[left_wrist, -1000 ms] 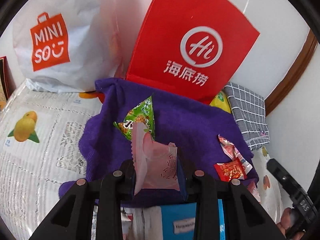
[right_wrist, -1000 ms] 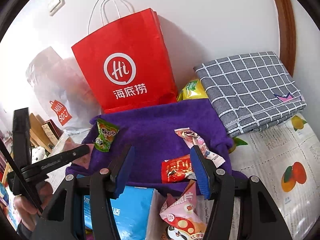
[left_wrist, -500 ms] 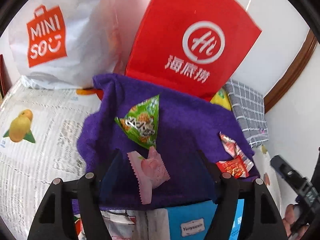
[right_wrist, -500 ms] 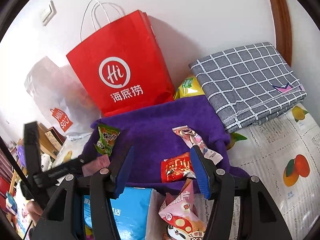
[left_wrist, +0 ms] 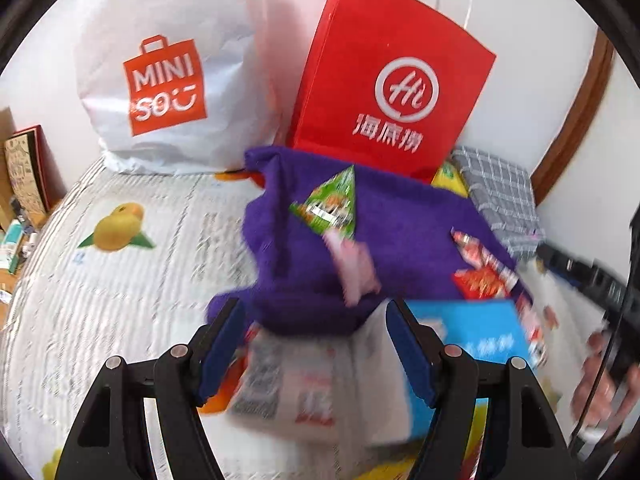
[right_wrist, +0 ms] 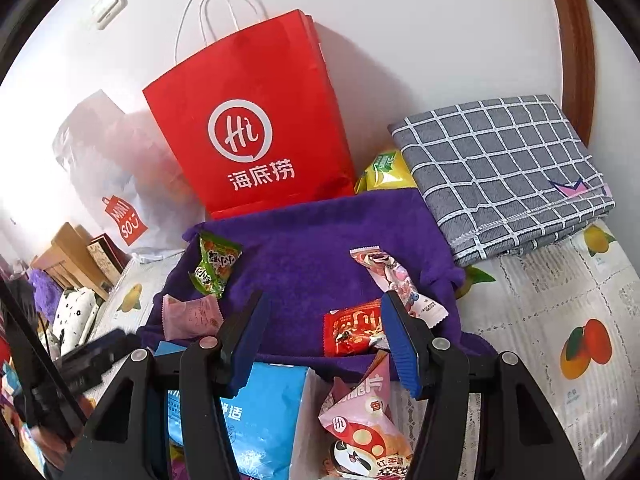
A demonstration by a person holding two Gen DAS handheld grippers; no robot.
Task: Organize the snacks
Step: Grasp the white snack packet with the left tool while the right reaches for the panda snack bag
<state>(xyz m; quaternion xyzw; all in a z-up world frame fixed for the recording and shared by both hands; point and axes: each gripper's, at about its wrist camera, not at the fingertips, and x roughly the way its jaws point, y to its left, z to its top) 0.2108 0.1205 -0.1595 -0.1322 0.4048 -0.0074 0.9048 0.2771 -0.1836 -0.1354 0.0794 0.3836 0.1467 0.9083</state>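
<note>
Pink snack packet (left_wrist: 352,268) now out of the spread left hand-held gripper (left_wrist: 312,344), flat on purple towel (left_wrist: 400,232).

Four small snack packets lie on one purple towel (right_wrist: 304,248): one green triangular packet (right_wrist: 214,266) far left, one pale pink packet (right_wrist: 192,316) near left, one long pink-and-white wrapper (right_wrist: 396,284) to the right, one red packet (right_wrist: 354,326) near right. Two shopping bags stand at the far side: one red paper bag (right_wrist: 256,132), one white plastic bag (left_wrist: 168,80). One grey checked cloth (right_wrist: 504,164) lies far right.
</note>
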